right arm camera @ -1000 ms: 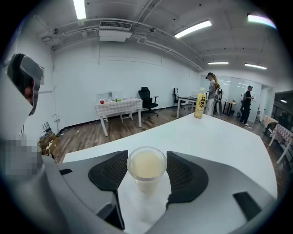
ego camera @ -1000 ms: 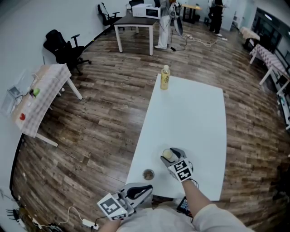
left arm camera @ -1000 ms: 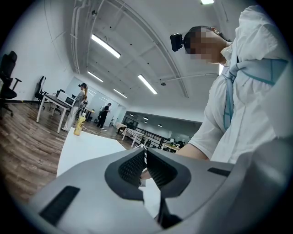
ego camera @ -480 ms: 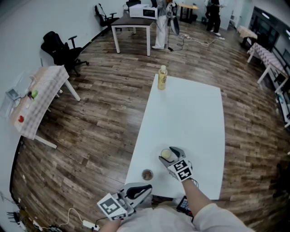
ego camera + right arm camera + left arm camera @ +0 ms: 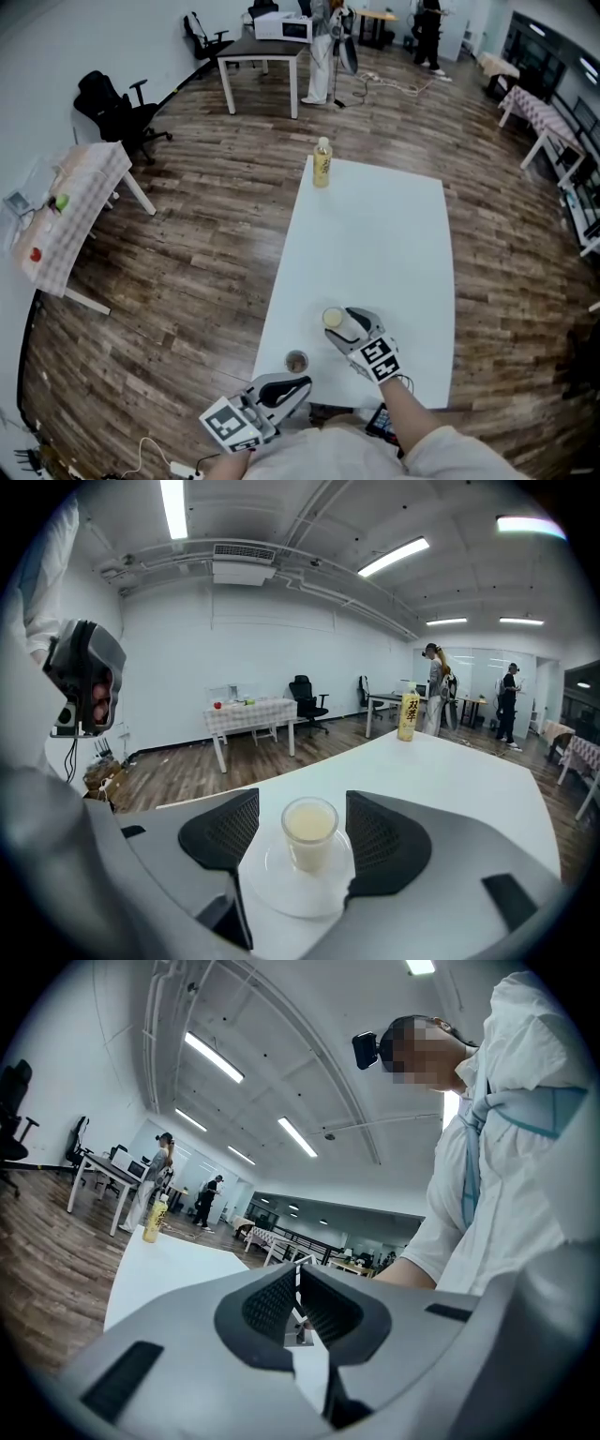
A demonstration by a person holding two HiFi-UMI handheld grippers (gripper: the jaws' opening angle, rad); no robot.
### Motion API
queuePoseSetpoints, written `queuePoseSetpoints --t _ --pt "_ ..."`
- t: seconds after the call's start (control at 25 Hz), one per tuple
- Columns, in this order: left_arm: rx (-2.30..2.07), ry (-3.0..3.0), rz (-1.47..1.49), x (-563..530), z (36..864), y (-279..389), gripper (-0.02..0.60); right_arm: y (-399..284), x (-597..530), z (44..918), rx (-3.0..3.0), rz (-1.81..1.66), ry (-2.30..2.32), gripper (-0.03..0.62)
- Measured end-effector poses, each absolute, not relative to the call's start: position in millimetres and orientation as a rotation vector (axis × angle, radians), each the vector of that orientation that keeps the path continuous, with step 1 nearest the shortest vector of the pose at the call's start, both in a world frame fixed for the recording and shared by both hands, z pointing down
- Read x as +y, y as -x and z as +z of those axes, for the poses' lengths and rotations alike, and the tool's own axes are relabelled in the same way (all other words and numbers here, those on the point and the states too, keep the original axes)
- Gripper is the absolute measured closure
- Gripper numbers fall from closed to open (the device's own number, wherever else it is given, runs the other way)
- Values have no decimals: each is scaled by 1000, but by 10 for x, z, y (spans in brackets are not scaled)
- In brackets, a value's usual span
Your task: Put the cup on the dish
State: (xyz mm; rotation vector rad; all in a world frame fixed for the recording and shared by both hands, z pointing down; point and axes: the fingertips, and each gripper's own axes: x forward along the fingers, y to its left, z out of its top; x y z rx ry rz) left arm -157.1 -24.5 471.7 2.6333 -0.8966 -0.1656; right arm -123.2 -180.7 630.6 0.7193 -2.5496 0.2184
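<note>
A clear cup (image 5: 309,834) of pale liquid stands upright on a white dish (image 5: 281,897) near the tabletop's (image 5: 384,234) 6 o'clock edge. The right gripper (image 5: 349,325) is released: its jaws have just been opening and flank the cup at 3 and 9 o'clock, untouching. The left gripper (image 5: 298,1302) is clenched, empty. The cup looks smooth, breakable and spillable, so grip its mid-wall gently.

You are standing in a big room with a brown wooden plank floor (image 5: 206,244). A long white table (image 5: 375,234) is stretching out in front of you. A black office chair (image 5: 105,101) is sitting by the pale wall (image 5: 84,33), near a small table with a checked cloth (image 5: 70,211). Long ceiling lights (image 5: 173,508) are shining overhead.
</note>
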Motion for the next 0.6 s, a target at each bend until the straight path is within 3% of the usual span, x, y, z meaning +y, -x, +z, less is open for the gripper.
queuePoseSetpoints --t 0.2,0.32,0.6 --pt "-864 -2652 -179 -290 4705 1460 578 1105 -1712 6191 -2556 194 -717 296" --pt "-847 -2664 -197 -316 4687 1361 578 995 -1677 6104 -2570 175 -739 402" --pt "-806 -2680 -195 -386 4660 1161 579 749 -1607 5889 -2589 113 -781 534"
